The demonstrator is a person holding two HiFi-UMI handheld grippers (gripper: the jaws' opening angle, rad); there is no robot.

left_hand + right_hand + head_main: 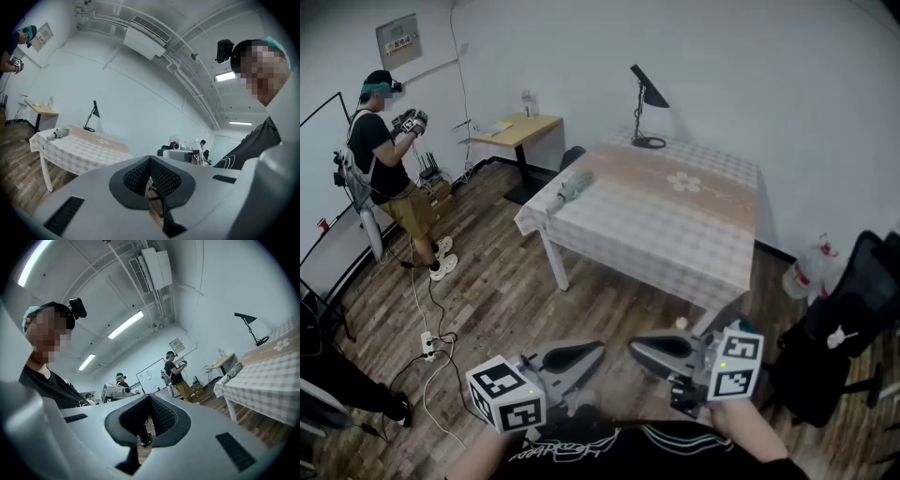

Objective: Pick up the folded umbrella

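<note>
The folded umbrella (571, 187), grey-green, lies on the far left corner of the checked-cloth table (675, 234); nothing touches it. It also shows small on that table in the left gripper view as the umbrella (58, 133), and in the right gripper view as the umbrella (233, 371). Both grippers hang close to my body, well short of the table, tips turned toward each other. My left gripper (586, 354) (150, 161) is shut and holds nothing. My right gripper (649, 349) (150, 399) is likewise shut and holds nothing.
A black desk lamp (645, 112) stands at the table's far side. A person (389, 169) with grippers stands at the left near a small wooden desk (517, 129). Cables and a power strip (427, 345) lie on the wood floor. A black chair (853, 319) is at the right.
</note>
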